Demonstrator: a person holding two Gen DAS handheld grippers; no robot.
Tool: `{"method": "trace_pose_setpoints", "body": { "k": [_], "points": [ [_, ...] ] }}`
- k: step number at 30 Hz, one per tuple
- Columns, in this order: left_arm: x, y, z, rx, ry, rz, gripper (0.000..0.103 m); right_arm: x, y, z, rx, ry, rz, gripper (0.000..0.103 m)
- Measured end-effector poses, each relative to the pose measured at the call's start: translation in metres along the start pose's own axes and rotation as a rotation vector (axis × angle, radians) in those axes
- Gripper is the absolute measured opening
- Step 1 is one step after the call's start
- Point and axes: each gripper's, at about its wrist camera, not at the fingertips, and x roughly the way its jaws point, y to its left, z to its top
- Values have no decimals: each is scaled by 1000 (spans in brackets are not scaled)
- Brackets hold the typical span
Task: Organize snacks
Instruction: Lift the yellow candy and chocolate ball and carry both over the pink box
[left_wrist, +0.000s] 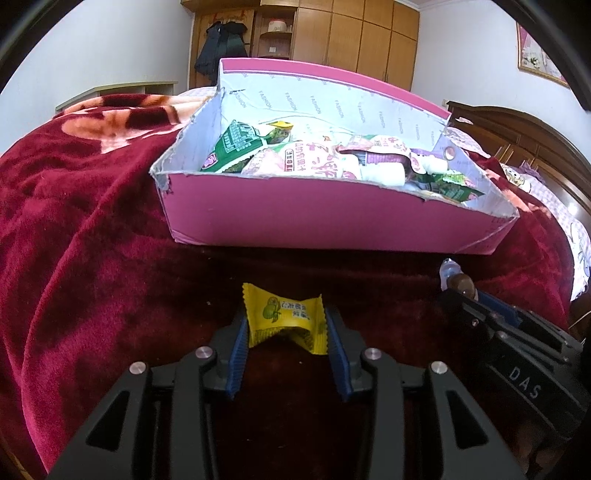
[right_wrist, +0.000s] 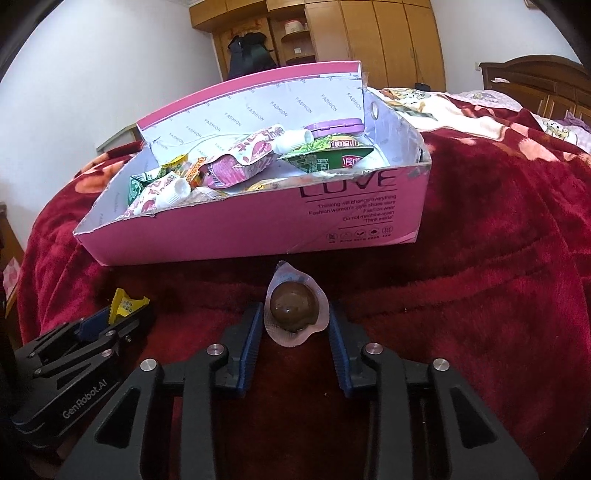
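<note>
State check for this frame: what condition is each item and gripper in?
Pink box: open-topped, torn rim, part full of snack packets.
Yellow packet: sealed, pinched between the left gripper pads.
Brown sealed snack: in clear wrapping, clamped by the right gripper.
Red blanket: rumpled under everything.

Snack box on blanket, behind wrapped candy.

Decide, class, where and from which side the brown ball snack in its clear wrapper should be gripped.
Grip the brown ball snack across its round middle, the right gripper coming from the near side, fingers left and right. The flat wrapper rim is flimsy; the ball looks firm.
</note>
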Motion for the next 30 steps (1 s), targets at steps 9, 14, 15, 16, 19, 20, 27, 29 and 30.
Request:
{"method": "trace_pose_setpoints", "body": {
  "k": [9,14,15,16,19,20,27,29,30],
  "points": [
    [0,-2,0,11,-3,15,40,-10,-4,0,19,-15,7,30],
    [-1,-1,-2,6,-10,4,40,-23,-7,-3,19,-40,-6,30],
    [-1,0,-2,4,-10,0,40,-24,-8,-4,21,-36,-5,30],
    [-1,0,-2,1,-9,-3,40,-26,-9,-5,27,-29,-3,30],
    [-2,0,-1,0,-7,-5,40,-31,-11,-8,38,-26,9,30],
    [-2,0,-1,2,-7,-2,40,-33,-10,-10,35,-29,11,30],
    [-6,-1,1,8,-8,14,35,-43,-12,-12,47,-33,43,30],
    [-9,-1,0,8,-13,11,34,-45,-13,-13,50,-33,49,30],
    [-11,-1,0,8,-15,6,34,-47,-13,-13,51,-32,52,30]
  ]
}}
